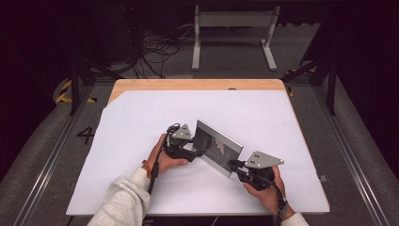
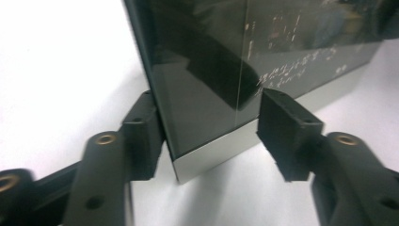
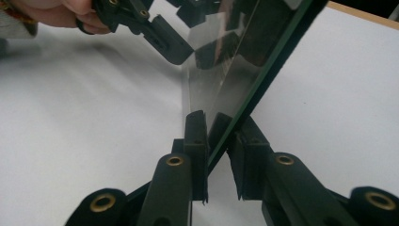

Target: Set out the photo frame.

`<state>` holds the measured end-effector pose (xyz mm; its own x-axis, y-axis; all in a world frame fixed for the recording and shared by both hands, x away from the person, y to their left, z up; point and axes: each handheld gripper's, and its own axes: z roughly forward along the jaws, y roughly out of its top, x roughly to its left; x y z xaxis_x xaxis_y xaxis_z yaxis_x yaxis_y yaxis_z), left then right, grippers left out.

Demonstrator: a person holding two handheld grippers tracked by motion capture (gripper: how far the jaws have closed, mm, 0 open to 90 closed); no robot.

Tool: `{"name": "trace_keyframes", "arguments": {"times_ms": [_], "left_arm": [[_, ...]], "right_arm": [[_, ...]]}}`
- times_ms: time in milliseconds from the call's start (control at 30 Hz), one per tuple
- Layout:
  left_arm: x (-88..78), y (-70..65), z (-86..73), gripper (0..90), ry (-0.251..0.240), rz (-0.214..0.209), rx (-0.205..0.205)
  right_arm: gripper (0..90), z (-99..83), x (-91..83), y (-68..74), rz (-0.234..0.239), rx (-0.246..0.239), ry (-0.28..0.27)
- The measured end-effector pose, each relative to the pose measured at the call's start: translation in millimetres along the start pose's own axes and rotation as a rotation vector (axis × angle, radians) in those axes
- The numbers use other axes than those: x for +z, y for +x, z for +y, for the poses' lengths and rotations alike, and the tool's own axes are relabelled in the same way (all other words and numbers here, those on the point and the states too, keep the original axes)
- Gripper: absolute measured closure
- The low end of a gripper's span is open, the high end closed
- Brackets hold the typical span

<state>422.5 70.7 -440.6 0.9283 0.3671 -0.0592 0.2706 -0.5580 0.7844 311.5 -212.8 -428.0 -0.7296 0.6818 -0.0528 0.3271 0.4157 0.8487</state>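
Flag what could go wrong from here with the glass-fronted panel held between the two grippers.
1. The left gripper straddles the panel near its corner, one pad touching and the other apart, so that end could swing or slip.
2. The right gripper pinches only a thin edge of the tilted panel; it may pivot and drop onto the white table cover.
3. Hard jaws on a glossy face could scratch or chip it.

A white "4" is painted on the grey floor left of the worktop. In the left gripper view, the dark glass panel carries faint pale lines of writing, mirrored and blurred, too small to read.
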Motion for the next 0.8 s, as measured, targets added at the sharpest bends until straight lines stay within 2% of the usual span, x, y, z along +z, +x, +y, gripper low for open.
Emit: {"name": "trace_keyframes", "arguments": {"times_ms": [100, 267, 400, 667, 800], "left_arm": [[-3.6, -1.8, -1.9, 48.7, 0.011, 0.014, 0.006], [-9.9, -2.4, -4.9, 54.3, 0.02, 0.014, -0.033], [-12.2, -6.5, -6.5, 57.0, 0.028, 0.039, -0.027], [-15.4, -16.0, -7.1, 59.3, 0.069, 0.115, 0.023], [-16.5, -18.0, -8.4, 60.7, 0.076, 0.125, 0.027]], "right_arm": [[77.3, 0.5, 2.2, -2.4, -0.001, 0.012, -0.003], [77.0, 0.9, 4.9, -7.1, 0.005, 0.036, -0.008], [76.3, 1.5, 6.8, -9.2, 0.002, 0.046, -0.01], [74.0, 2.9, 10.8, -11.9, -0.023, 0.045, -0.015], [72.8, 3.7, 12.4, -12.2, -0.034, 0.042, -0.014]]}}
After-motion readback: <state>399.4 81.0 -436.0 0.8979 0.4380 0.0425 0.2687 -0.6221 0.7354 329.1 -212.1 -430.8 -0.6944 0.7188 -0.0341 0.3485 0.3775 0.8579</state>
